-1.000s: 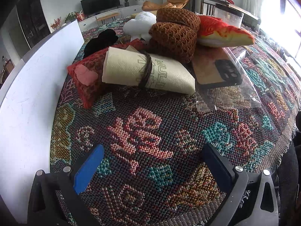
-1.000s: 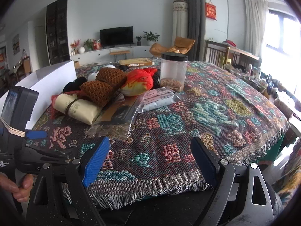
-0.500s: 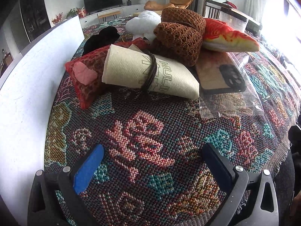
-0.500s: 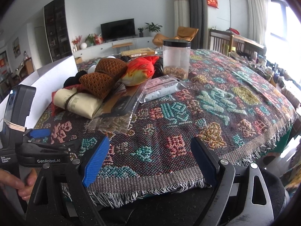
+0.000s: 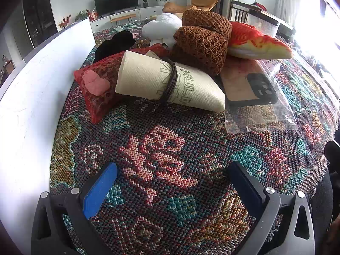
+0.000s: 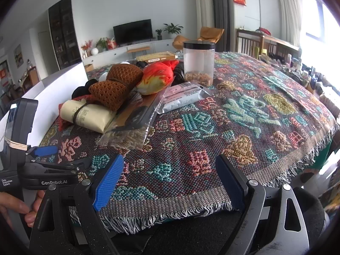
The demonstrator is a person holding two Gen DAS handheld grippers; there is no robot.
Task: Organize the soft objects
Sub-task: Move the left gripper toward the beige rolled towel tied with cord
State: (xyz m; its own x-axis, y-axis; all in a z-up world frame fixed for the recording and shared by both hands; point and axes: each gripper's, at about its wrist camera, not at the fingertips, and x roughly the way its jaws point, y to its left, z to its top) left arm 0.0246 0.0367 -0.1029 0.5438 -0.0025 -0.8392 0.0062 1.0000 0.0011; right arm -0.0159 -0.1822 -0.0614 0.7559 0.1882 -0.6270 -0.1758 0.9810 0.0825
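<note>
— Tools both wide open, empty: left tool low over the counter, right tool at its fringed edge.
— Where's the soft stuff?
— Heaped ahead: cream roll, brown knit bundle, fish plush.
— Step?
— Likely the approach; next, close on the roll.

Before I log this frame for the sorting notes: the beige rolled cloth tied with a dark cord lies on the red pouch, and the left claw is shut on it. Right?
Not quite. The left claw is open and empty, short of the beige rolled cloth; the left wrist view shows this. The cloth does lie on the red pouch, tied with a dark cord.
</note>
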